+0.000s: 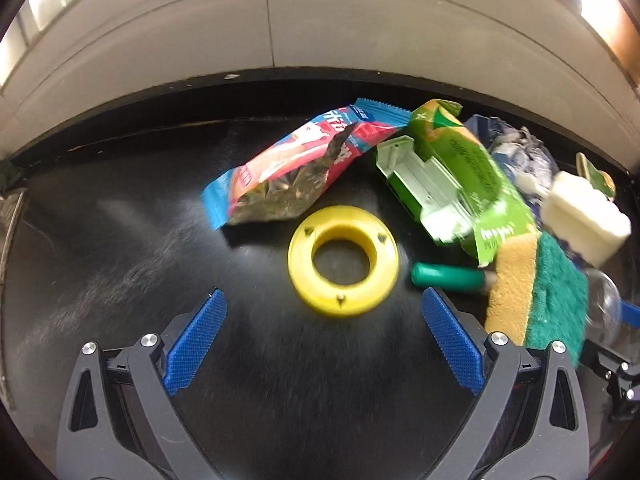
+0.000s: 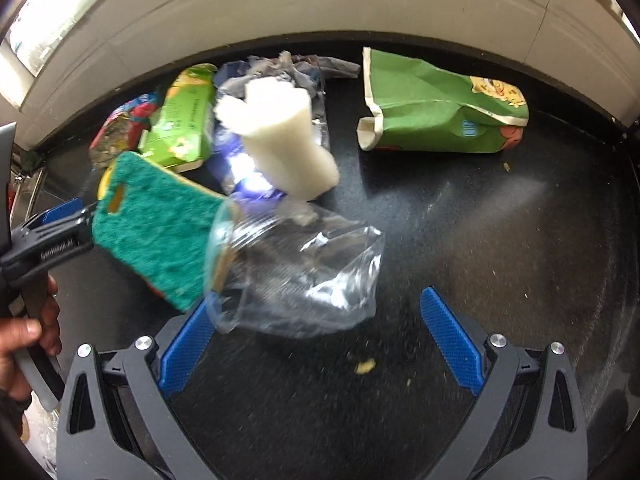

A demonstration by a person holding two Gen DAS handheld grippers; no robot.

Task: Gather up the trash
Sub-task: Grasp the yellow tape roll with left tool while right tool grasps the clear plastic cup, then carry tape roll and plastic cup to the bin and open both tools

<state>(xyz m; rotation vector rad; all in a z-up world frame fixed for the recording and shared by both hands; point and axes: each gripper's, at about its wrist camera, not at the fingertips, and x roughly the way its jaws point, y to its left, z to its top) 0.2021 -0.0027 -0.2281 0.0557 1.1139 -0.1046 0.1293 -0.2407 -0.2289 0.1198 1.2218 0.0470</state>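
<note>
In the left wrist view my left gripper point(image 1: 324, 304) is open and empty, just short of a yellow plastic ring point(image 1: 343, 260) on the black table point(image 1: 120, 260). Behind the ring lie a red-and-blue snack bag point(image 1: 296, 168), a green wipes pack point(image 1: 460, 176) and a green marker point(image 1: 448, 276). In the right wrist view my right gripper point(image 2: 316, 308) is open, with a crumpled clear plastic bag point(image 2: 296, 272) between its fingers, touching the left pad. A green-and-yellow sponge point(image 2: 156, 228), a white foam block point(image 2: 284, 144) and a green paper bag point(image 2: 436, 112) lie beyond.
A pale wall point(image 1: 280, 20) runs behind the table's far edge. Crumpled blue-grey wrapping point(image 2: 288, 68) lies at the back. Crumbs point(image 2: 365, 367) dot the table. The left gripper's finger point(image 2: 60, 232) shows at the left of the right wrist view.
</note>
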